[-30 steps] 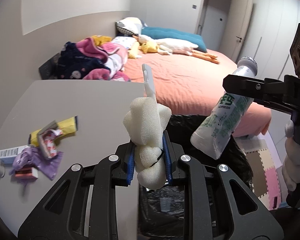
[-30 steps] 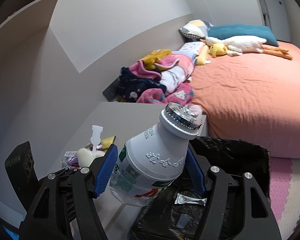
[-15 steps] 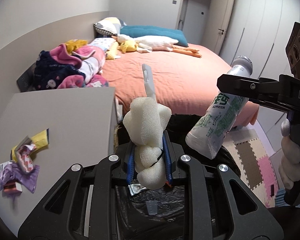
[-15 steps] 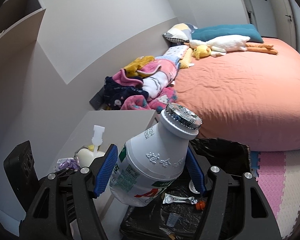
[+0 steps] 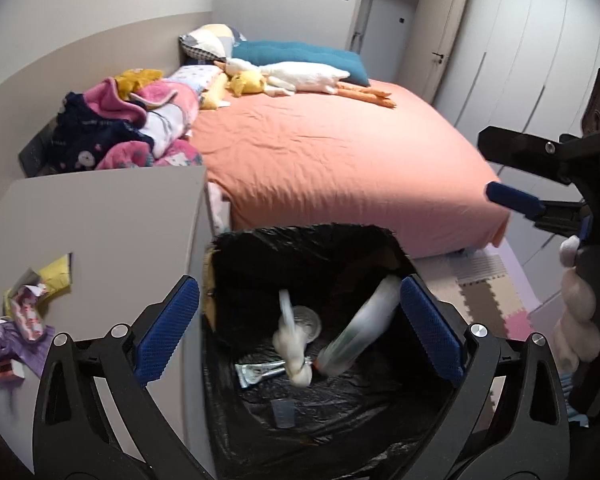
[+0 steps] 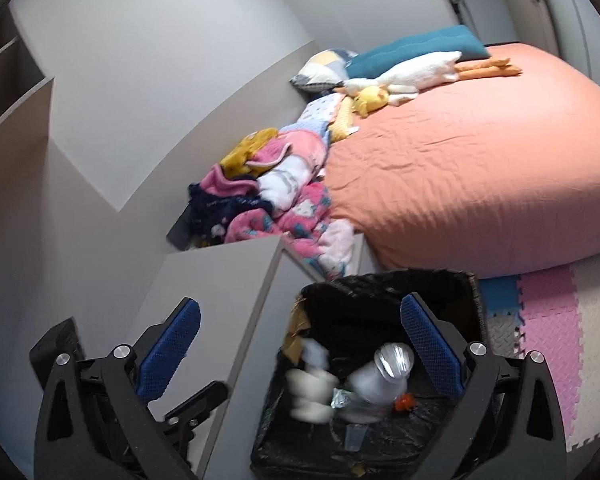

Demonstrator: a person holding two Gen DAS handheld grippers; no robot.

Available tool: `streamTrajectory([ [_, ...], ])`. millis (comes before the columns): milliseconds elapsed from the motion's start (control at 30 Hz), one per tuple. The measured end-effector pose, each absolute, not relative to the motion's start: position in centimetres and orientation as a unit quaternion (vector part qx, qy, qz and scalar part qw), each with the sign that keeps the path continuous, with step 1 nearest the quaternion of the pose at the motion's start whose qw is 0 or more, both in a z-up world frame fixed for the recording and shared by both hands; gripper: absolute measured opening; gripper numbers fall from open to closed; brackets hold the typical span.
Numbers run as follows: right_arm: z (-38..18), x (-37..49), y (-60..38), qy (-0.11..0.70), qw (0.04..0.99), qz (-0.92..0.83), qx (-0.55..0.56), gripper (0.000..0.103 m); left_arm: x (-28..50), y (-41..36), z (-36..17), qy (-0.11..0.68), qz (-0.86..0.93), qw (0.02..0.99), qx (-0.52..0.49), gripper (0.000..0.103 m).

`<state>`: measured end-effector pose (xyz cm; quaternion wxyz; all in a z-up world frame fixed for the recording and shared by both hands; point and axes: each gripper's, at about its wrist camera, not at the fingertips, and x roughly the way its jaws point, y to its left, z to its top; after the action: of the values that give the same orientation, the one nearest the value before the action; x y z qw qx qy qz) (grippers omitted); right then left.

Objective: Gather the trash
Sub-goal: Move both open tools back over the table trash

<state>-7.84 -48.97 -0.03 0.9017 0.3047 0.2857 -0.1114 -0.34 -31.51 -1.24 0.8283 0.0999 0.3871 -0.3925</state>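
Observation:
The black-lined trash bin (image 5: 300,236) stands below both grippers, beside the grey table (image 5: 100,216). My left gripper (image 5: 300,312) hangs over it, its jaws opening wide with nothing pressed between the blue pads. A white foam piece (image 5: 292,344) and a white drink bottle (image 5: 360,332) show blurred inside the bin, over a foil wrapper (image 5: 256,372). My right gripper (image 6: 296,320) also hangs over the bin (image 6: 388,280), jaws opening and free of the bottle (image 6: 376,380) and foam (image 6: 308,392) below. Several crumpled wrappers (image 5: 28,304) lie on the table's left part.
An orange bed (image 5: 340,160) fills the space behind the bin, with a pile of clothes (image 5: 128,128) near the wall. Coloured foam floor mats (image 6: 548,320) lie to the right. A person's hand (image 5: 576,320) holds the right gripper's handle.
Both grippers have opened. The foam piece left the left jaws and the bottle left the right jaws; both now lie blurred inside the bin. Both views shifted over the bin.

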Motion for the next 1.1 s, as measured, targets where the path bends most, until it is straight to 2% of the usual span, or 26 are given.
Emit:
streamTrajectory([
  [400, -0.8, -6.6, -48.2, 0.307, 0.897, -0.098, 0.303, 0.1, 0.0, -29.0, -1.4, 0.394, -0.356, 0.842, 0.095, 0.097],
  [1100, -1.8, -1.2, -40.4, 0.352, 0.896, -0.025, 0.268, 0.1, 1.2, -20.6, -1.8, 0.398, -0.27, 0.874, 0.069, 0.097],
])
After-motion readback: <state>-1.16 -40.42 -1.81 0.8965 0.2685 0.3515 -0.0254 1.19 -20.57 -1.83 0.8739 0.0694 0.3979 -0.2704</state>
